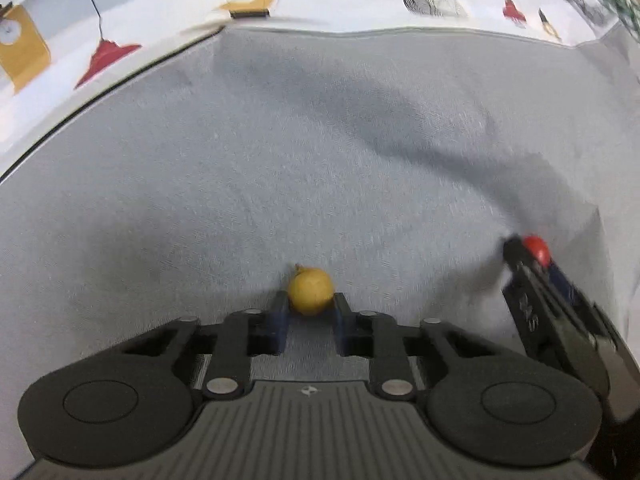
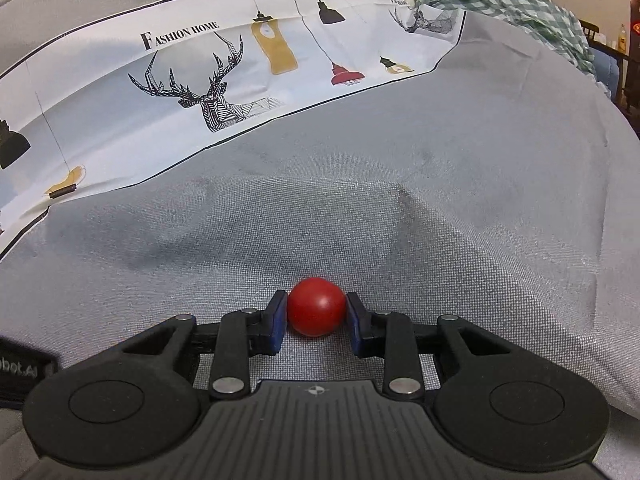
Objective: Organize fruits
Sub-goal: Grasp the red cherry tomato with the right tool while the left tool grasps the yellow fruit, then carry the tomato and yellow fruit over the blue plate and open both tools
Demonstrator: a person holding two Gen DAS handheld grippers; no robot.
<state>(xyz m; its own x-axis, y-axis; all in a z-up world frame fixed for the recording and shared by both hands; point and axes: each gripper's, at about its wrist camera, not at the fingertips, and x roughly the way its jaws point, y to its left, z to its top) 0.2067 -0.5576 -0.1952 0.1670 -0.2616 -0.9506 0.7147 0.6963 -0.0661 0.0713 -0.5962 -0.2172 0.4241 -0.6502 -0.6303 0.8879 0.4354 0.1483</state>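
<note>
A small round yellow fruit [image 1: 311, 290] with a short stem sits on the grey cloth [image 1: 320, 160], and my left gripper [image 1: 311, 300] is shut on it, its blue pads pressing both sides. In the right wrist view a round red fruit [image 2: 316, 306] lies on the same grey cloth [image 2: 400, 220], with my right gripper [image 2: 316, 312] shut on it, pads touching its left and right sides. The left wrist view also catches the right gripper [image 1: 532, 256] at the far right, holding the red fruit [image 1: 537, 247].
A white printed cloth [image 2: 160, 80] with deer, lamps and "FASHION HOME" lettering lies beyond the grey cloth. A green checked fabric [image 2: 520, 4] is bunched at the far right. Furniture and a bottle [image 2: 622, 38] stand in the background. The grey cloth has folds.
</note>
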